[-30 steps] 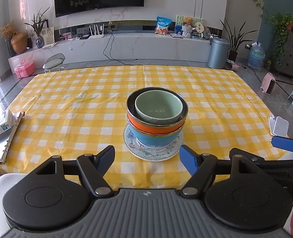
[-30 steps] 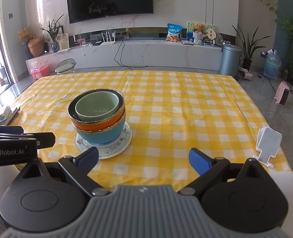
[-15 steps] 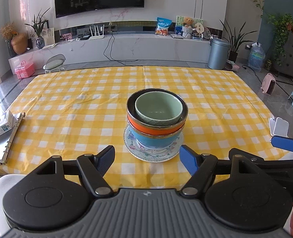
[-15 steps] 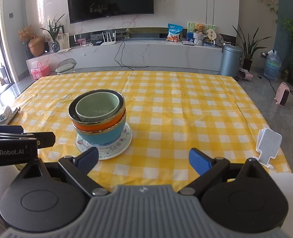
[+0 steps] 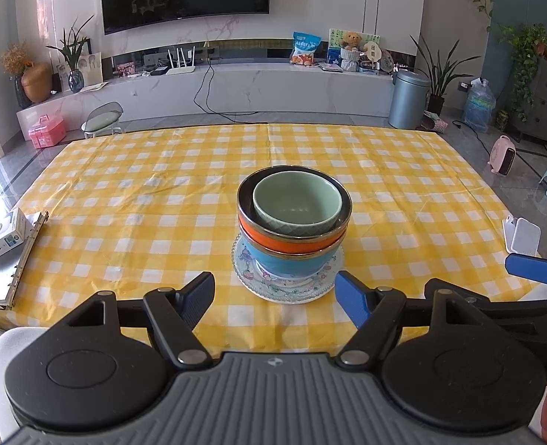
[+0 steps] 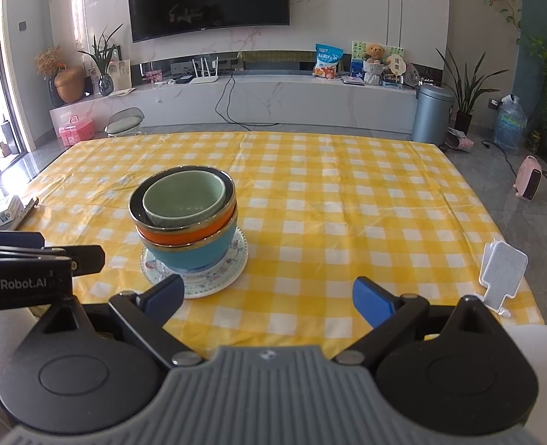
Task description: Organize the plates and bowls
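Almost nothing changes in this last second. The stack stands on the yellow checked tablecloth [image 5: 125,204] at the same place as in the earlier frames, and both grippers hang at the near edge of the table without any visible move.

The stack is already complete, as I judge it: a pale green bowl [image 5: 297,200] sits inside an orange bowl [image 5: 292,239], which sits in a light blue bowl [image 5: 280,261], and all rest on a flowered plate [image 5: 286,289]. No other dish is on the cloth, so the organizing seems finished or very near its end.

The left gripper [image 5: 273,293] has its fingers wide apart and empty; the stack is at 12 o'clock from it, just beyond the fingertips and not touched. The right gripper [image 6: 269,294] also has its fingers apart with nothing between them; from it the stack is at about 11 o'clock, near its left finger but free of it.

At 9 o'clock in the left wrist view, a small white box [image 5: 2,235] and a ring binder [image 5: 21,259] lie unmoved at the table edge. Compared with the earlier frames I find only a tiny shift of framing, not a real motion.
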A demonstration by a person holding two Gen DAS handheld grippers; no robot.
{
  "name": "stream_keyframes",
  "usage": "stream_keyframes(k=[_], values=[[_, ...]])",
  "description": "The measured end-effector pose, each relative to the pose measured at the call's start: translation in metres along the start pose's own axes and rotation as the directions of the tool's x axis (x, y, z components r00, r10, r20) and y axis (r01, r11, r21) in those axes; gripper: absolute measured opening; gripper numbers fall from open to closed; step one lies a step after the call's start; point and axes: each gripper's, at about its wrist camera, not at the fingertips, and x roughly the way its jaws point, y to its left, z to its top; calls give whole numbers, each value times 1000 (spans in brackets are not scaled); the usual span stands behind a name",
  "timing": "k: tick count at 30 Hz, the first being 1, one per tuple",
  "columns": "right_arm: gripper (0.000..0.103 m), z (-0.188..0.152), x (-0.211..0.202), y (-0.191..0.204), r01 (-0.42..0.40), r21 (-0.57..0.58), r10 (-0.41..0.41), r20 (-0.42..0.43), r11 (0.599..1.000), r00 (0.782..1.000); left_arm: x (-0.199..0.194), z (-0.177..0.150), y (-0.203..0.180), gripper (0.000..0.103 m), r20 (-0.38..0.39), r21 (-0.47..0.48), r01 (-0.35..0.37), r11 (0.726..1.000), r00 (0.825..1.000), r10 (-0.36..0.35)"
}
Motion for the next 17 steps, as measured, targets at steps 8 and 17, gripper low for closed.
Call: stream_keyframes(k=[8, 17], values=[[96, -1, 0, 0, 0, 0, 0, 0, 1000, 1000, -1, 0, 0, 87, 2, 3, 0, 1000, 1000, 0], [96, -1, 1, -1, 3, 5, -3, -3, 1000, 1000, -3, 1, -1, 86, 12, 9, 4, 1000, 1000, -4]])
